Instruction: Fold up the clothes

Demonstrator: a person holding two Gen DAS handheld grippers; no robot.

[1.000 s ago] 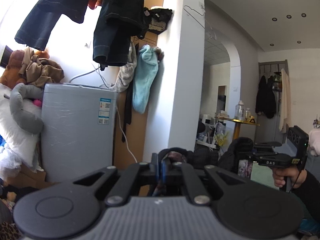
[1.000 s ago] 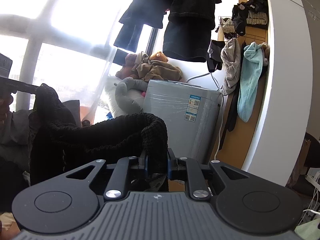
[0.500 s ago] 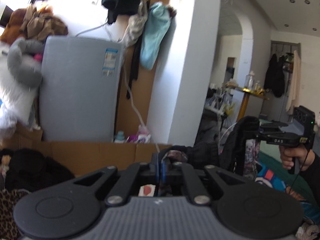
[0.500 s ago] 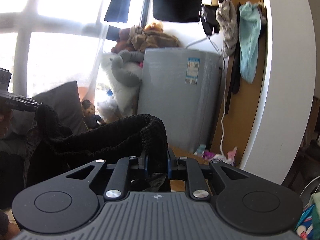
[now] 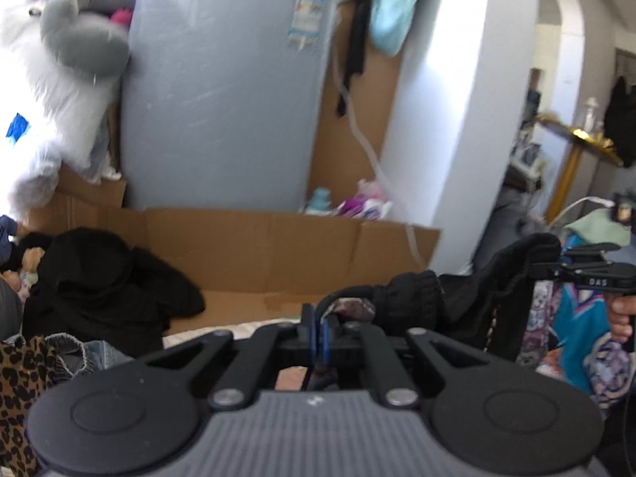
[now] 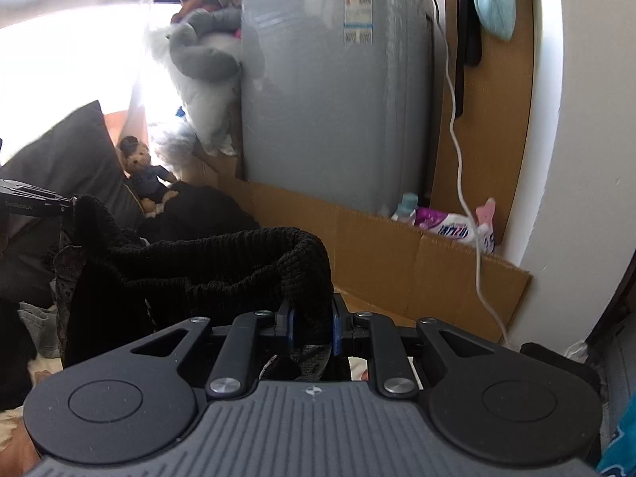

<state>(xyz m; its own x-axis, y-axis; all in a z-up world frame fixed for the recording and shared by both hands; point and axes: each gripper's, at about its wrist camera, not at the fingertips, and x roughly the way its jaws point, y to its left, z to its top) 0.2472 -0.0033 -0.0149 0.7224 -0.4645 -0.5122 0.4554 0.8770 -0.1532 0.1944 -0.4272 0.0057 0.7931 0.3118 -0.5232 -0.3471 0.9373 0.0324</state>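
A black knit garment (image 6: 206, 262) is stretched in the air between the two grippers, its ribbed edge slack across the span. Right gripper (image 6: 312, 328): blue-padded fingers (image 6: 337, 334) closed narrow on a bunched fold of the knit, which rises from between them and curves away left. Left gripper (image 5: 320, 328): fingers pressed almost together on a thin edge of the same garment, where a patterned inner fabric shows. In the left wrist view the right-hand tool appears at the far right, held by a hand (image 5: 622, 320), with the white letters "DAS" legible on its body. In the right wrist view the left-hand tool enters at the left edge; its printed wording is too blurred to read with certainty. Beyond the garment stands a grey appliance (image 5: 222, 99) bearing a blue-and-white label (image 5: 304, 20), text illegible. A flattened cardboard sheet (image 5: 278, 246) lies against its base, and a purple-and-white packet (image 6: 457, 230) with unreadable print sits behind the cardboard edge. A heap of black clothing (image 5: 99, 282) lies at the left, leopard-print fabric (image 5: 20, 377) just in front of it. A grey plush toy (image 5: 75, 35) leans against the appliance
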